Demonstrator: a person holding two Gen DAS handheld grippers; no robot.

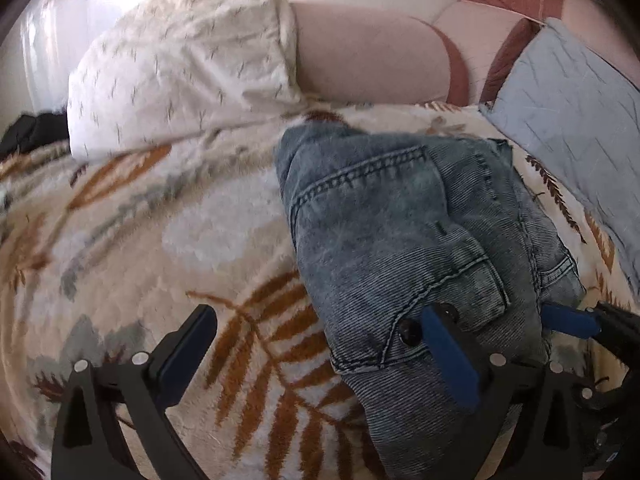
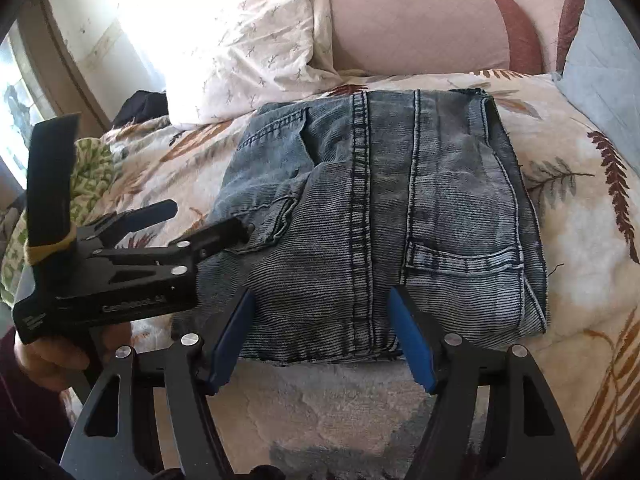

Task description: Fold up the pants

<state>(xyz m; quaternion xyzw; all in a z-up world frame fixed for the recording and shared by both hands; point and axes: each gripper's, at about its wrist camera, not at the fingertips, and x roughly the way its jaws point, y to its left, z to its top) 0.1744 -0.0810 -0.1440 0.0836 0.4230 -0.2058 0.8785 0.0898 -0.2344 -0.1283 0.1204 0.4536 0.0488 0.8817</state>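
Faded blue denim pants [image 2: 372, 216] lie folded compact on the leaf-patterned bed blanket [image 2: 580, 280]; final smoothing likely remains. Left gripper [image 1: 320, 344] and right gripper [image 2: 320, 344] both gape wide, holding nothing.

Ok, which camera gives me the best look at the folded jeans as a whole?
The right wrist view: the folded jeans lie whole and sharp on the blanket, all edges visible. The left wrist view shows them from the side, slightly blurred, with their near end hidden behind the gripper's own finger.
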